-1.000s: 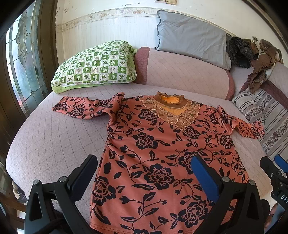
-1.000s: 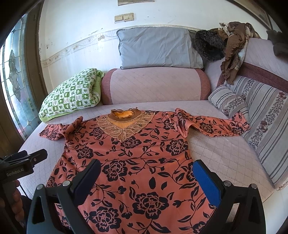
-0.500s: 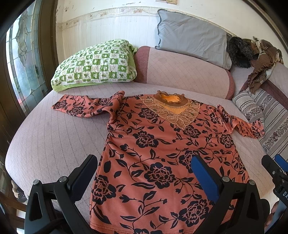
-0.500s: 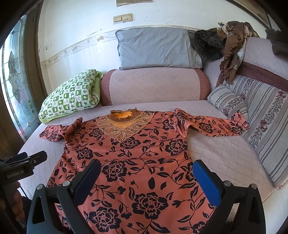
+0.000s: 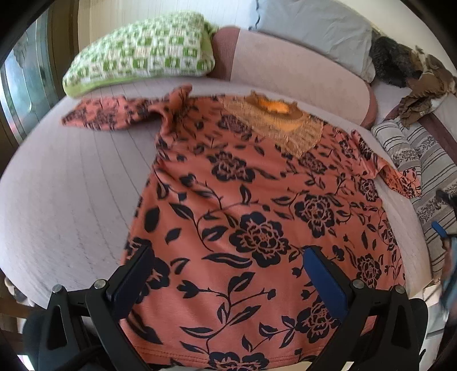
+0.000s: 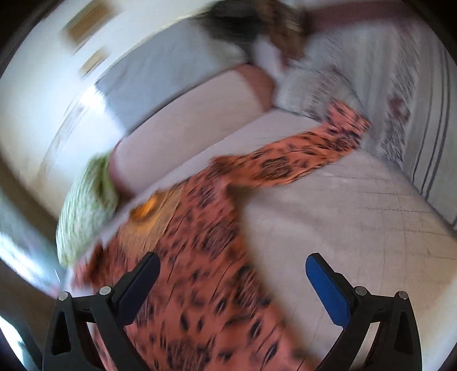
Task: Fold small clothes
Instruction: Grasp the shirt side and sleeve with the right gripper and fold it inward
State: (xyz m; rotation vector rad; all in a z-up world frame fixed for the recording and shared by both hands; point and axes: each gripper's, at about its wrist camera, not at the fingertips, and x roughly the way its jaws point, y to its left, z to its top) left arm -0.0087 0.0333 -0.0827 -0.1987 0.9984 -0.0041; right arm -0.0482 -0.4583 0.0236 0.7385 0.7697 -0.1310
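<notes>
An orange blouse with black flowers (image 5: 257,205) lies spread flat on a pale pink quilted bed (image 5: 71,194), sleeves out to both sides, neck at the far end. My left gripper (image 5: 225,274) is open and empty, low over the hem end of the blouse. My right gripper (image 6: 231,282) is open and empty, above the blouse's right side; this view is blurred. The blouse (image 6: 200,256) and its right sleeve (image 6: 300,159) show there. The right gripper's blue pad also shows at the right edge of the left wrist view (image 5: 441,231).
A green checked pillow (image 5: 142,54), a pink bolster (image 5: 294,71) and a grey pillow (image 5: 314,25) line the back. Striped cushions (image 5: 422,159) and a heap of brown clothes (image 5: 422,94) sit at the right. A window is on the left.
Both grippers moved forward and down over the blouse. The right gripper swung and tilted toward the right sleeve, blurring its view. Both stay open.
</notes>
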